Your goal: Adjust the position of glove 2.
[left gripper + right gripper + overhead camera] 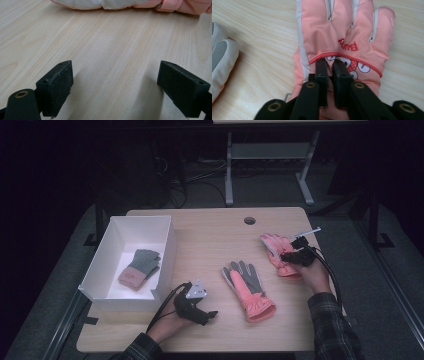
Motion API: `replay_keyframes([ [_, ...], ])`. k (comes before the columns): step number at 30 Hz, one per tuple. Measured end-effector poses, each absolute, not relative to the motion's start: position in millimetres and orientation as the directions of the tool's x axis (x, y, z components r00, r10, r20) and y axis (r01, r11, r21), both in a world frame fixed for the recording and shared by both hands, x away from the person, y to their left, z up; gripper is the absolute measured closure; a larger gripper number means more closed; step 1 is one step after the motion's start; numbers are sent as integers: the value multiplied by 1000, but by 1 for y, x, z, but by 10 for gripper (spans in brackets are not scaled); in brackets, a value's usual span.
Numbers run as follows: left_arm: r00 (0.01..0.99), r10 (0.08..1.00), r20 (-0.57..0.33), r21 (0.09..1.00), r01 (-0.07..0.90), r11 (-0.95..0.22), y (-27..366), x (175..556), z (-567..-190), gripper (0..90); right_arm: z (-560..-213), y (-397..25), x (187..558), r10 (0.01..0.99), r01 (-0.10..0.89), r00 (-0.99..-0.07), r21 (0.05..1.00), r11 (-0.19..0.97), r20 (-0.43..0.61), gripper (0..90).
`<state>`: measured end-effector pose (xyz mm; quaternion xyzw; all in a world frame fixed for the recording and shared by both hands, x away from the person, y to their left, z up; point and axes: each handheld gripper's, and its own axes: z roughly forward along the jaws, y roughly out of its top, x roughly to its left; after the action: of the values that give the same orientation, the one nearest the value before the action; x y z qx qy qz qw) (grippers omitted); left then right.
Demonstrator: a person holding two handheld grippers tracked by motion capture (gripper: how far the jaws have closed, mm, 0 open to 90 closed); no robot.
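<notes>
1. Right gripper [330, 65] pinched tight on pink glove [342, 32], back up, cartoon print and red lettering just beyond its jaws.
2. Left gripper [115, 82] gaping wide, gripping nothing, low over bare table [105, 45].

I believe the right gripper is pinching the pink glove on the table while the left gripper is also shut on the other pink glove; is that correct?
Not quite. The left gripper is open and holds nothing: the left gripper view shows its fingers wide apart over bare table, short of the other pink glove. The right gripper is indeed pinching the pink glove, as the right gripper view shows.
</notes>
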<state>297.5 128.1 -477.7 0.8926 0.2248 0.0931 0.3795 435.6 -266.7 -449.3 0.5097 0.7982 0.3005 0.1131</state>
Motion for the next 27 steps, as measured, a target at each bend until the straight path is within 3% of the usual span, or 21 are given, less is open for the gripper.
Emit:
replay_keyframes([
  [12,882,471,-6,718,332,-612,127,298,-477,126,-432,-277,426,864,735,-466,628,257,191,886],
  [27,882,471,-5,721,330,-610,127,298,-478,126,-389,-267,381,846,712,-484,662,235,221,885],
])
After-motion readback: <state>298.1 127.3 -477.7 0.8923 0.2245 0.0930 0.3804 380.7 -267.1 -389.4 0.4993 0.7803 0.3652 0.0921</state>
